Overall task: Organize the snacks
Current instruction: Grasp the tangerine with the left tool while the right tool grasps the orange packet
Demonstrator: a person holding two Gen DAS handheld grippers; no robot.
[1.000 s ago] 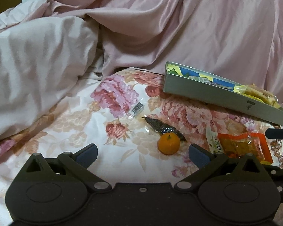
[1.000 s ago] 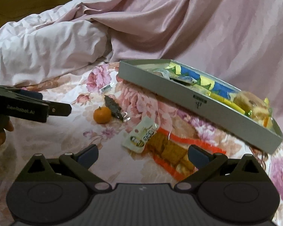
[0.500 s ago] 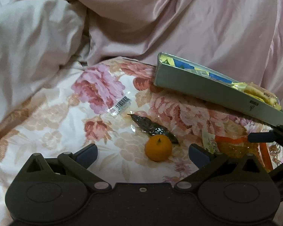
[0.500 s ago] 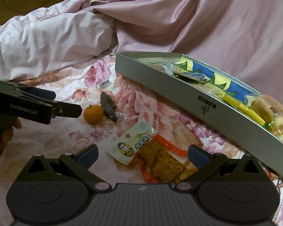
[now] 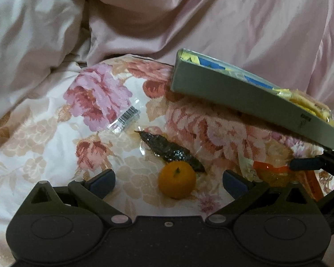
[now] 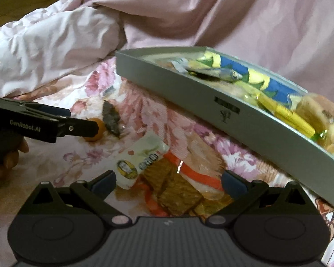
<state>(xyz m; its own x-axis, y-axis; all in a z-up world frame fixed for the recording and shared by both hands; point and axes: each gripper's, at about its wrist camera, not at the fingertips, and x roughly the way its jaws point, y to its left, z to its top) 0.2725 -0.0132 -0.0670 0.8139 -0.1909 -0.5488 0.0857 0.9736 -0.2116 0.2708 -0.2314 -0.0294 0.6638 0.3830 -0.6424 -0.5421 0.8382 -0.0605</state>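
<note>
Currently both grippers, left (image 5: 168, 181) and right (image 6: 168, 181), are gaping empty; the orange (image 5: 177, 179) (round, on soft bedding) is risking rolling if nudged off-centre.

"GenRobot.AI" reads on the left hand-held gripper (image 6: 95, 127); a barcode label (image 5: 128, 114) is unreadable.

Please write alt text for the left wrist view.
The open left hand-held gripper frames a small orange on a floral bedsheet. A dark snack packet touches the orange; a grey tray of snacks sits behind, right.
</note>
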